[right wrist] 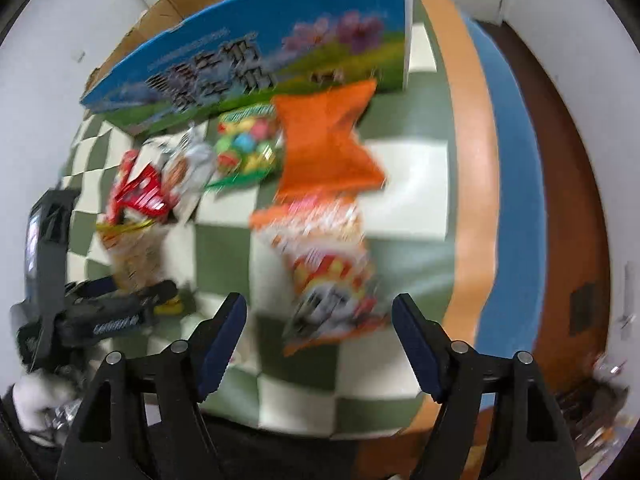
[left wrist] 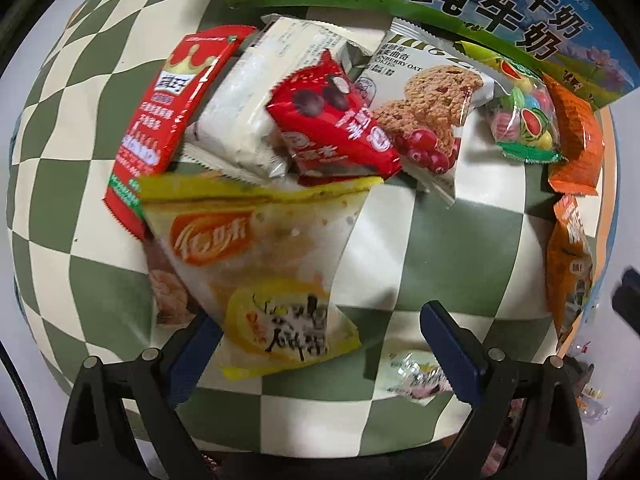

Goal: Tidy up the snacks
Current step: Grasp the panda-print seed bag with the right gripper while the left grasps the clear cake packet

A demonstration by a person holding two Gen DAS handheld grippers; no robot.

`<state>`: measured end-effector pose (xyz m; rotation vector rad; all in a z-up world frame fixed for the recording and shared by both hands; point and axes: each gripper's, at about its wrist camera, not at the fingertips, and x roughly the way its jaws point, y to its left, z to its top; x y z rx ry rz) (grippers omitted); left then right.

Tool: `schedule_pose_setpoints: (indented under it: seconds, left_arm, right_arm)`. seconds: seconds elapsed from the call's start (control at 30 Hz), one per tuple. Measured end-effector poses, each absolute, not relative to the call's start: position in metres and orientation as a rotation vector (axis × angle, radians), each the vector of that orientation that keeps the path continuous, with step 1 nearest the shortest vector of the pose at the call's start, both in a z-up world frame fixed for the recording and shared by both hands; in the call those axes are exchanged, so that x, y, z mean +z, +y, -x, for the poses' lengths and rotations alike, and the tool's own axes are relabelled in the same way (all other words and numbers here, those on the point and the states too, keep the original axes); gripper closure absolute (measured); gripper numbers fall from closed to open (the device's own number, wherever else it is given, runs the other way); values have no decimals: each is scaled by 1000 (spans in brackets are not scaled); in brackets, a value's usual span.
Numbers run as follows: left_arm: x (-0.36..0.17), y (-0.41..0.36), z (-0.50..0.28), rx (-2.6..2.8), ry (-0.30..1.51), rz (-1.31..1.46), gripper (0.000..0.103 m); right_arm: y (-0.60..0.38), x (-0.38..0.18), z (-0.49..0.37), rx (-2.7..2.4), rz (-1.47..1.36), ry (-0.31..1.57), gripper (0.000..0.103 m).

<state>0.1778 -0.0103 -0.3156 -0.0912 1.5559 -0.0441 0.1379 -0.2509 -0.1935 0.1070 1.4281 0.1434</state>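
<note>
Nine snack packs counted on the checked cloth, all in front of one milk carton box. Left wrist view: one yellow-and-white pack, long axis running from the pile toward the camera, its near end between the fingers of the left gripper; jaws stand apart, blue pads on either side, contact with the left pad cannot be told. Behind it, one long red pack pointing up toward the box, one white pack tilted alongside it, one red chocolate pack lying on top, one cranberry oat cookie pack, one clear candy bag with green edges, two orange packs at the right rim, stacked end to end. One small clear wrapped sweet lies just by the right pad. Right wrist view, blurred: right gripper spread wide, nothing between the fingers, above the cloth near the closer orange pack, whose long axis points toward the camera.
</note>
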Motion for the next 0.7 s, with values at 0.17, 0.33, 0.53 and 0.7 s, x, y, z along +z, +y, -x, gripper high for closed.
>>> schedule_pose_setpoints:
  seconds: [0.17,0.33,0.53,0.7]
  left_arm:
    - [-320,-31,-193,-81,1544,94,29]
    - [-322,-40,-196,-109,1544,128,33]
    - [-337,-35,-201,-107,1593,192,33]
    - [-327,-45,-203,-100,1551,124,58]
  right_arm:
    - [-245,-230,-178,193,-104,1501,35]
    - [-245,-242,-172,192,-113,1541,47]
    - [-249,-249,-163,168,-118,1530,45]
    - [-253,-249,-157,162,-86,1509,45]
